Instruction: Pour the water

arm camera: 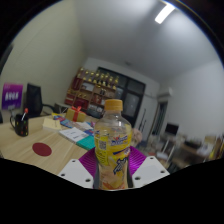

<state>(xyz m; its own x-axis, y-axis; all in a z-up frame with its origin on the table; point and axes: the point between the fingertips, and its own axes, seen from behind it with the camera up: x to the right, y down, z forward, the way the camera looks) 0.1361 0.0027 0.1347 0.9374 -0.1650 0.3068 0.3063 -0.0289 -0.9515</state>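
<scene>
A clear plastic bottle with a yellow cap, a yellow label and orange-yellow drink stands upright between my gripper's two fingers. Both magenta pads press against its sides, so the gripper is shut on the bottle. The bottle is held up above the wooden table, which lies to the left and below. The bottle's base is hidden between the fingers.
On the table there is a dark red round coaster, a black pen holder, a yellow box and some books. Shelves stand at the far wall. A ceiling light is overhead.
</scene>
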